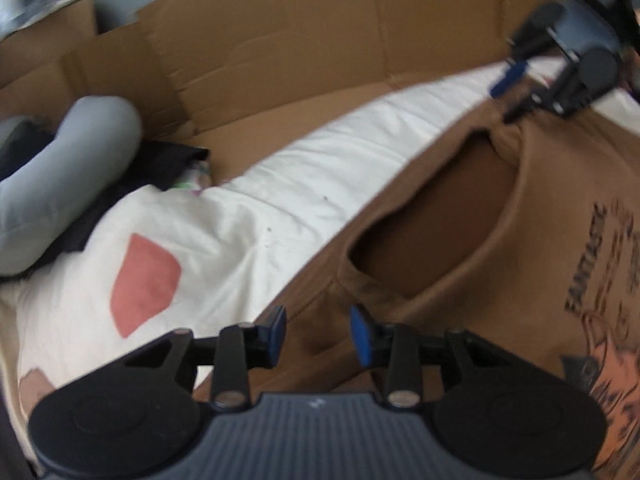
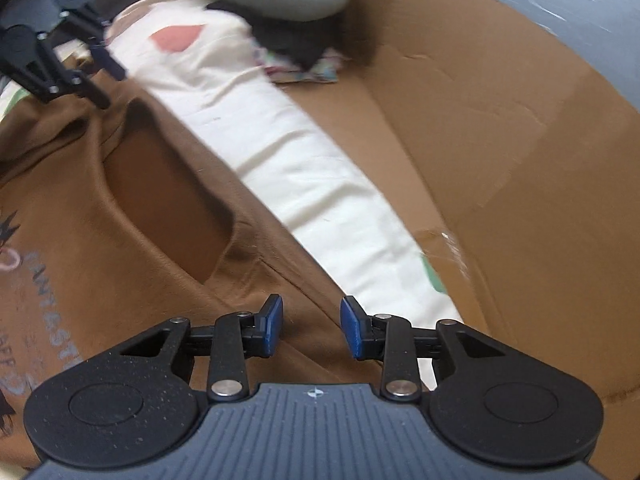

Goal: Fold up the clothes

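A brown T-shirt [image 1: 540, 184] lies spread on a white quilt [image 1: 312, 184] printed with a red patch [image 1: 144, 286], its neck opening [image 1: 436, 216] gaping between 2 handheld grippers. The shirt's chest print carries the word "FANTASTIC" above a partly visible orange and black drawing, blurred in both views.

The left gripper [image 1: 318, 334] hovers over the shirt's shoulder area just beside the collar, its blue-padded fingers [image 1: 362, 334] standing apart with brown fabric visible in the gap and nothing clamped between them. Whether the pads touch the cloth cannot be told. Across the neck opening, the right gripper [image 1: 510, 94] appears at the far end of the collar in the left wrist view, 1 blue pad showing, its spread too blurred there to judge.

In the right wrist view, the right gripper [image 2: 312, 328] sits above the shirt [image 2: 120, 208] near its edge against the quilt [image 2: 320, 184], jaws likewise parted and holding nothing. The left gripper [image 2: 106, 80] shows at upper left of that view, near the far end of the neck opening [image 2: 168, 200].

Brown cardboard panels [image 1: 320, 40] stand behind and beside the quilt. At the far end of the bedding rest a pale blue-grey rolled cushion [image 1: 60, 176], dark clothing [image 1: 160, 164] and a scrap of floral fabric [image 2: 312, 68].
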The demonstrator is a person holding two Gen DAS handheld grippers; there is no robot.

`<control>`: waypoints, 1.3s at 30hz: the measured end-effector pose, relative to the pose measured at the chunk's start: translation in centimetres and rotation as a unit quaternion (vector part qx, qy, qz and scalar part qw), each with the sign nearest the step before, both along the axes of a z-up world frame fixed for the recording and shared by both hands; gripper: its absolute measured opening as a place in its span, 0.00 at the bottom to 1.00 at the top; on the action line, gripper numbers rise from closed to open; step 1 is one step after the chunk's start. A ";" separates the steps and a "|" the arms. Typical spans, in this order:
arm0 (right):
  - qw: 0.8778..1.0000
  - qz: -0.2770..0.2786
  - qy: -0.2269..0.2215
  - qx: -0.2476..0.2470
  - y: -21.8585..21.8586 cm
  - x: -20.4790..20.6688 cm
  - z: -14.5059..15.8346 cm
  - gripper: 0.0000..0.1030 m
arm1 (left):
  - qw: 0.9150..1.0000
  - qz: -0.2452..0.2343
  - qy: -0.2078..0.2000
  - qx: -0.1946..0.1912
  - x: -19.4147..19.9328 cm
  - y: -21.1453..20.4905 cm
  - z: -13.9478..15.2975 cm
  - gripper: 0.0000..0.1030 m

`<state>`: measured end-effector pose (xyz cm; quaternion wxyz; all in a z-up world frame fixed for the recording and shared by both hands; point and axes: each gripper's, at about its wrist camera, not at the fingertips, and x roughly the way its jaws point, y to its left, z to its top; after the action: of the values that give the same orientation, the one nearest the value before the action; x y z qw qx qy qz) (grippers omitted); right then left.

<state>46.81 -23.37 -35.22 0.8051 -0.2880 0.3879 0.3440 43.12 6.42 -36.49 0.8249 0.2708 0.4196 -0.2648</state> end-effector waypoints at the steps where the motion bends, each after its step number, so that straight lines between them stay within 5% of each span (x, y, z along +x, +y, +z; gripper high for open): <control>1: 1.000 0.009 0.002 -0.003 0.2 0.1 -0.1 0.38 | 1.000 -0.007 0.002 0.006 0.2 0.0 -0.3 0.37; 9: 0.995 0.092 0.037 -0.029 2.2 1.4 -0.8 0.38 | 0.994 -0.095 0.006 0.053 1.8 -0.8 -0.9 0.39; 21: 0.982 0.164 0.084 -0.048 3.2 3.2 -2.6 0.36 | 0.987 -0.151 0.042 0.046 3.7 -1.2 -2.8 0.31; 25: 0.981 0.159 0.107 -0.034 3.1 3.9 -2.7 0.23 | 0.989 -0.137 0.056 0.028 4.3 -0.8 -2.7 0.25; 28: 0.984 0.138 0.113 -0.028 3.1 4.0 -2.3 0.04 | 0.990 -0.121 0.061 0.025 4.6 -0.8 -2.0 0.10; 39: 0.994 0.045 0.095 0.022 1.7 5.9 1.2 0.02 | 0.996 0.014 0.069 -0.048 7.1 0.6 1.1 0.06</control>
<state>52.68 -21.64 -34.05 0.7544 -0.2536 0.4415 0.4144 50.23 7.02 -35.34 0.8098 0.2059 0.4660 -0.2910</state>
